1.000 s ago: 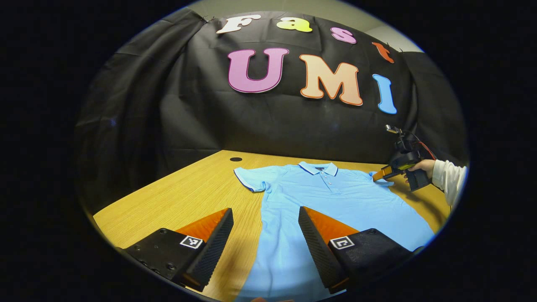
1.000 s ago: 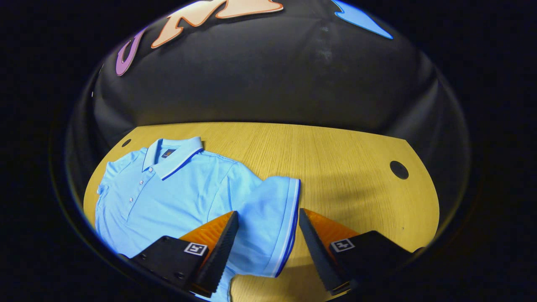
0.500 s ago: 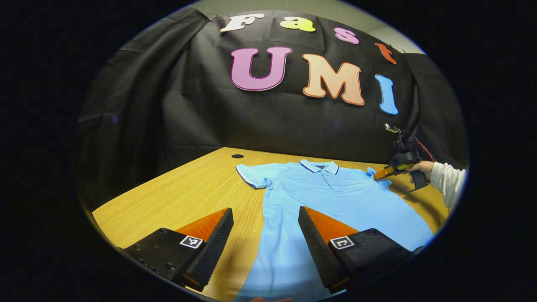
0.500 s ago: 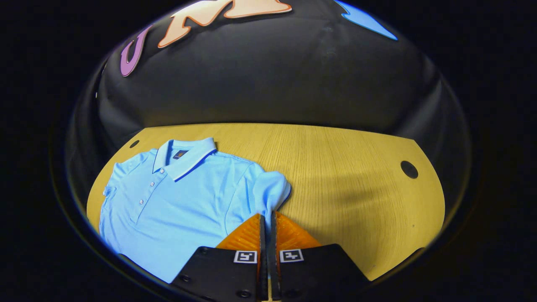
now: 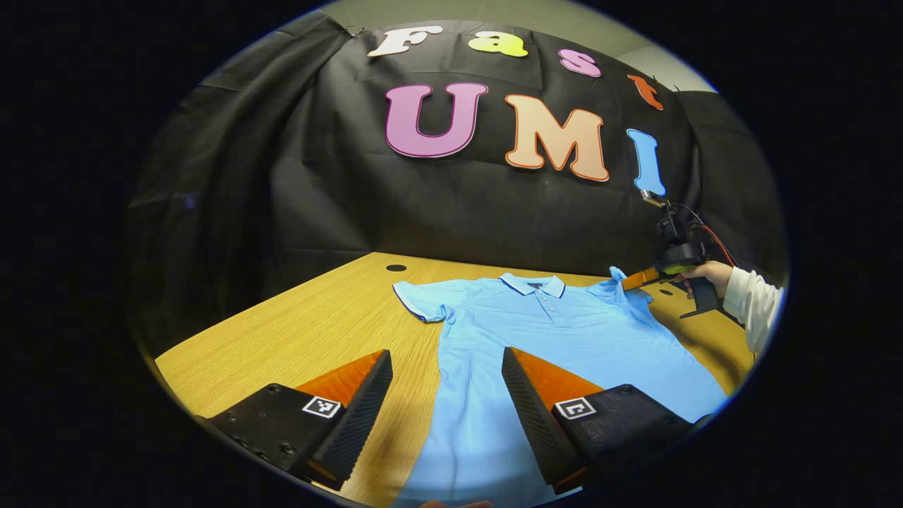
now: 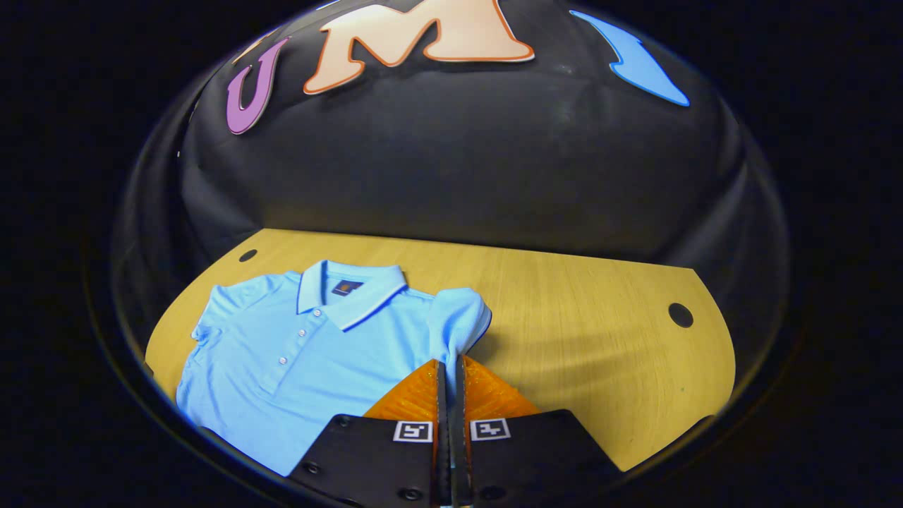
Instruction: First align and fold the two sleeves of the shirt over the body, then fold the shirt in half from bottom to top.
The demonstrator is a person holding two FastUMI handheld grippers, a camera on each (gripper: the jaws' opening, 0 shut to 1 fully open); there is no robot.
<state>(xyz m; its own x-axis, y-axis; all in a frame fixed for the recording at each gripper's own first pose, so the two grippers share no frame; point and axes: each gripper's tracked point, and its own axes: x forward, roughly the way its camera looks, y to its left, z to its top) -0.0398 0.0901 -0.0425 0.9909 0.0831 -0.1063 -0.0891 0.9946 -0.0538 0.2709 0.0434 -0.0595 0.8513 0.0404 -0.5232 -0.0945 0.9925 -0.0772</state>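
Item: light-blue polo shirt (image 5: 564, 339), lying face up and spread flat on the counter (image 5: 303, 331), collar toward the booth's wall, buttons showing.

Progress: we judge the task barely begun. In the right gripper view, our right tongs (image 6: 449, 374) are clenched on the right sleeve (image 6: 458, 321), both fingers pressed together on its bunched cloth, and the sleeve is raised off the counter. In the left gripper view we see the same tongs (image 5: 638, 279) farther off, with the hand (image 5: 698, 275) and white cuff (image 5: 751, 303) that hold them, the sleeve tip lifted at the shirt's shoulder. We count no fold as finished.

Our left tongs (image 5: 444, 395) stand released, fingers wide apart, above the shirt's lower body near its side edge, grasping nothing. The left sleeve (image 5: 422, 300) lies flat and unfolded.

Left to do, in our judgement: lay the right sleeve over the body, fold the left sleeve to match, then bring the hem up to the collar.

Surface: pale wood-grain counter with round cable holes, one (image 5: 396, 268) near the left sleeve and one (image 6: 680, 315) well apart from the shirt.

Room: black cloth wall (image 5: 282, 183) behind the counter; a strip of pale wall above it.
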